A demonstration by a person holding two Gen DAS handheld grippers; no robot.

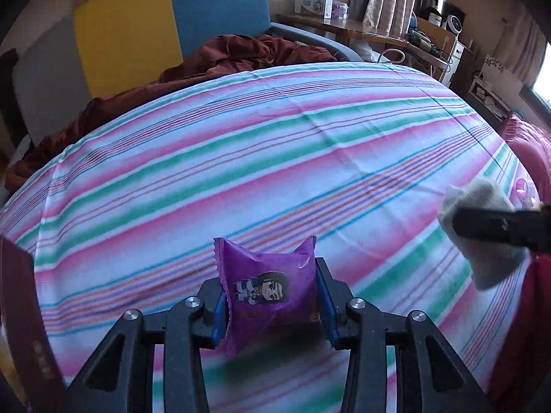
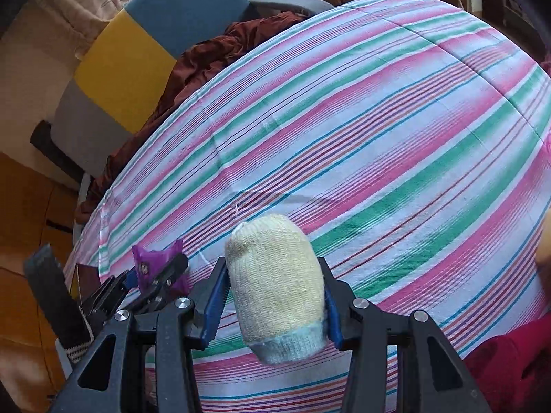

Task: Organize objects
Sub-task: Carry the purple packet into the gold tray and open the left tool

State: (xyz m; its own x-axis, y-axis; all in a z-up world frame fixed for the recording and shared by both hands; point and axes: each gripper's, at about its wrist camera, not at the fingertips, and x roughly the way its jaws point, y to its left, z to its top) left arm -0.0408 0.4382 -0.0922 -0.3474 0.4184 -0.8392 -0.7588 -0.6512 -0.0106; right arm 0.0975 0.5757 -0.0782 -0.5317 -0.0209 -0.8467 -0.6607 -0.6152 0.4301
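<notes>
Above the striped bedsheet (image 1: 275, 144): both grippers, each loaded.
Left gripper (image 1: 272, 304): jaws clamped on purple snack packet (image 1: 267, 285), packet above the sheet's near edge.
Right gripper (image 2: 275, 292): jaws clamped on rolled cream sock (image 2: 272, 275), above the sheet, right of the packet.
Beyond the sheet's far edge: rumpled maroon blanket (image 1: 241, 55).

right claw (image 1: 499, 227) cut off by edge, desk clutter (image 1: 427, 34) indistinct

One purple snack packet (image 1: 268, 292), one rolled sock (image 2: 275, 285), two grippers
</notes>
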